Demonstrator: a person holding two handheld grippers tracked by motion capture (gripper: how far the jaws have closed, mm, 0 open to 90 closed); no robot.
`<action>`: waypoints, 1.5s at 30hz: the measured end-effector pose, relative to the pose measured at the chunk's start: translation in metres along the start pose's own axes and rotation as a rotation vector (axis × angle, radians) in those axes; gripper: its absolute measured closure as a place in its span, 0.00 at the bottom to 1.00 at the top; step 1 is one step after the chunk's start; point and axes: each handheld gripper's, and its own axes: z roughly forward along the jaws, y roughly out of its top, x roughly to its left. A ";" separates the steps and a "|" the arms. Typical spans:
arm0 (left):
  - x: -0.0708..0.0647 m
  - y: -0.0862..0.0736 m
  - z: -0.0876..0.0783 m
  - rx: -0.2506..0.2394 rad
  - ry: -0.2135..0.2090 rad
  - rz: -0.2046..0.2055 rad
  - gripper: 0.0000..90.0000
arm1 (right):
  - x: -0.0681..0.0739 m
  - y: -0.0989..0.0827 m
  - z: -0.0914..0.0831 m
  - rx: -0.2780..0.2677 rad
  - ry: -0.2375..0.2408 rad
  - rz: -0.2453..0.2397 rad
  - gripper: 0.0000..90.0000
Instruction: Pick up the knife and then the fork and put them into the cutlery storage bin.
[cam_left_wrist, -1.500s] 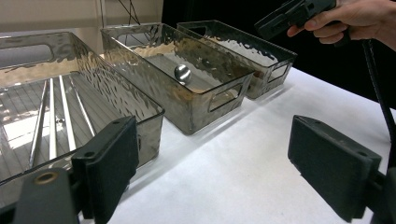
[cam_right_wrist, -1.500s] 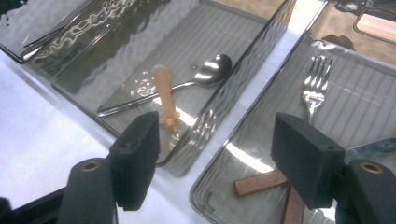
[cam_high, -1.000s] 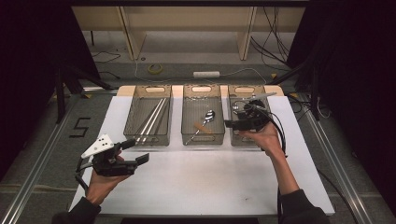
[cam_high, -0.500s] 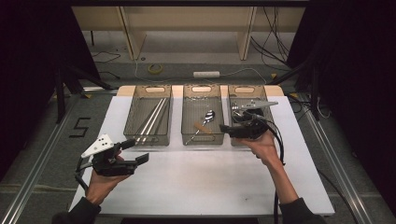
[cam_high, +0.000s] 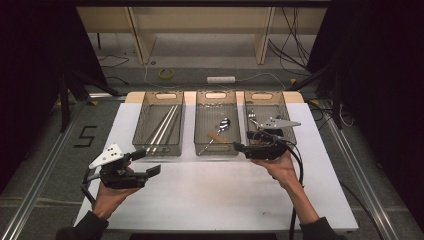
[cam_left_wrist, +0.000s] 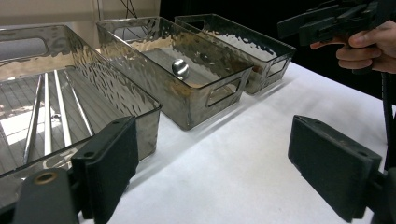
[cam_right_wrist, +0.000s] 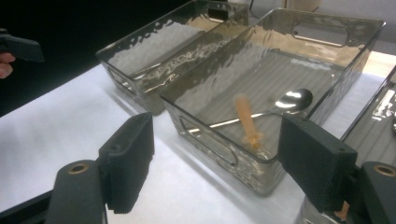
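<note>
Compared with one second ago, our right gripper (cam_high: 240, 146) has moved from above the right tray (cam_high: 287, 109) down and to the left in the high view, toward the near right corner of the middle tray (cam_high: 201, 112). Our left gripper (cam_high: 147, 162) has stayed at the lower left of the frame, above the white table (cam_high: 225, 200).

We judge that we have left the right tray and now prepare to take the spoon (cam_right_wrist: 261, 111).

Both tools are released: the jaws stand wide apart and hold nothing.

The spoon lies flat in the middle tray, near the centre of the high view. Its long axis runs diagonally, with the bowl toward the upper right of the frame and the handle toward the lower left. A small orange-handled piece (cam_right_wrist: 247, 123) lies across the handle. In the left tray (cam_high: 142, 117) we see long metal rods (cam_high: 162, 127).
</note>
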 end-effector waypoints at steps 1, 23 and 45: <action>0.000 0.000 0.000 -0.001 0.000 0.000 0.18 | 0.001 -0.001 -0.001 -0.005 0.001 -0.001 0.31; 0.000 0.000 -0.001 -0.001 -0.013 -0.006 0.18 | 0.021 -0.040 -0.019 -0.064 0.024 -0.012 0.30; -0.002 -0.002 0.002 0.029 -0.031 0.005 0.18 | 0.029 -0.071 -0.044 -0.096 0.009 0.000 0.27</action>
